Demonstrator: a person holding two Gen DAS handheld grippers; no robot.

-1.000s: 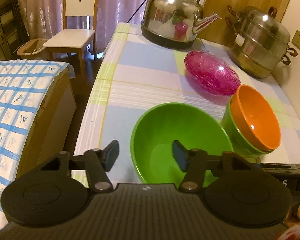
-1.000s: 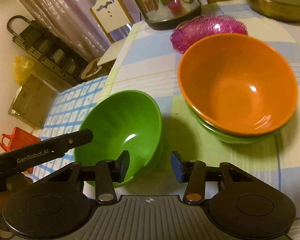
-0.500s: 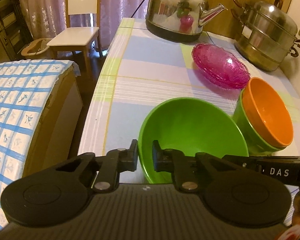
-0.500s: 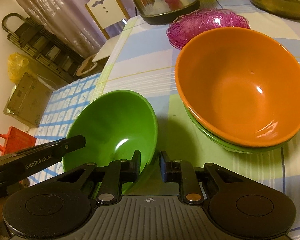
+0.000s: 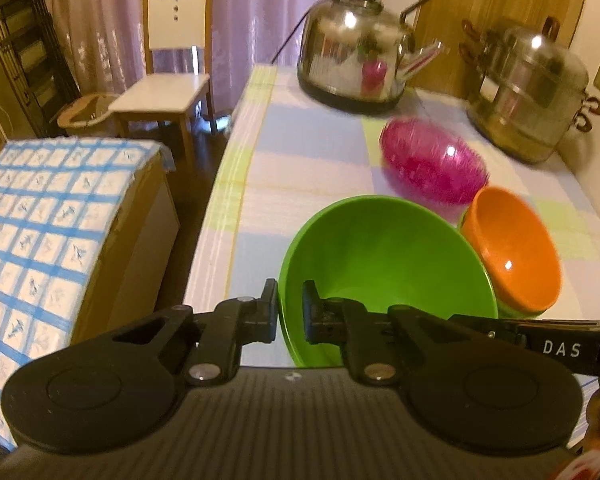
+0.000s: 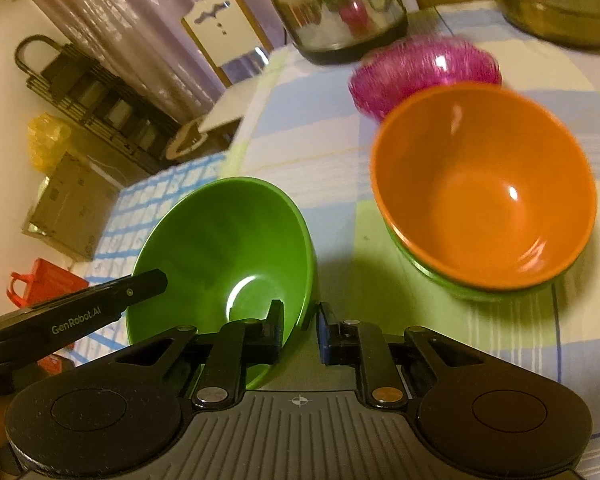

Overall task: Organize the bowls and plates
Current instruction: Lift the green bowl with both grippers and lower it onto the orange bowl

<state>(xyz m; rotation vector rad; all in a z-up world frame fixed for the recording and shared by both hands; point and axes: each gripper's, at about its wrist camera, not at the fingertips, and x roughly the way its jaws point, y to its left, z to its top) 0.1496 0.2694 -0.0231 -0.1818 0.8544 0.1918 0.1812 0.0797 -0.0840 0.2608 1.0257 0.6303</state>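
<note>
Both tools are pinching the rim of the loose green bowl (image 5: 384, 256): left tool (image 5: 290, 308) is clamping the near-left rim, one finger inside and one outside; right tool (image 6: 300, 330) is gripping the near-right rim the same way. Right jaws have just been closing, with the rim between them. The bowl is sitting at the near-left of the worktop (image 5: 300, 152), close to its left edge; whether it is clear of the surface cannot be told.

Just right of it, the orange bowl (image 6: 484, 188) is nesting in another green bowl (image 6: 440, 276). The pink glass dish (image 5: 432, 160) is lying farther back, with the kettle (image 5: 356, 52) and steamer pot (image 5: 528, 92) at the far end.

Risks, as a judgement:
- Thin, smooth rim held by two narrow pinches: uneven lifting between the hands is likely to twist the bowl and let it slip out.
- The bowl is riding near the worktop's left edge, so a dropped bowl could be going to the floor.
- Swinging right too low risks knocking the orange stack, or pushing it into the glass dish.

Readable writing: "GenRobot.AI" on the left tool's finger in the right wrist view; "DAS" on the right tool's finger in the left wrist view.
</note>
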